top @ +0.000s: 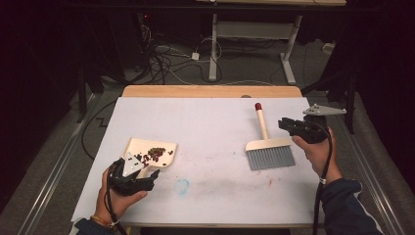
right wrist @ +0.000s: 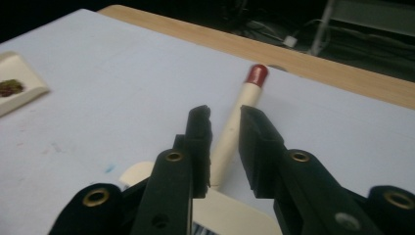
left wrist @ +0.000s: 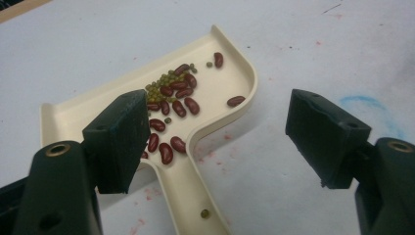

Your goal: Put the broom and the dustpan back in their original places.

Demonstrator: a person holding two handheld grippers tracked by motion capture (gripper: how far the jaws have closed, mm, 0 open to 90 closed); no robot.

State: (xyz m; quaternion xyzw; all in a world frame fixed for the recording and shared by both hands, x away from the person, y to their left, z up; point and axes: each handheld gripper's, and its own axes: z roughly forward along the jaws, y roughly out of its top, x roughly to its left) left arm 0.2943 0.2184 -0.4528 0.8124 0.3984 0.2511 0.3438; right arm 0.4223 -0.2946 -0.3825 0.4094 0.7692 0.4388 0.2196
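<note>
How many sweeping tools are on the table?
2: a cream dustpan holding beans, front left at the left claw; a hand brush on the right, by the right claw.

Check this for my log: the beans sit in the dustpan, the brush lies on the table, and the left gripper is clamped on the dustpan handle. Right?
Not quite. The left gripper is open, its jaws wide apart on either side of the dustpan handle without touching it, as the left gripper view shows. The beans do sit in the dustpan, and the brush lies on the table.

Bare table [top: 215, 127] between dustpan [top: 147, 149] and brush [top: 266, 147], open passage
</note>
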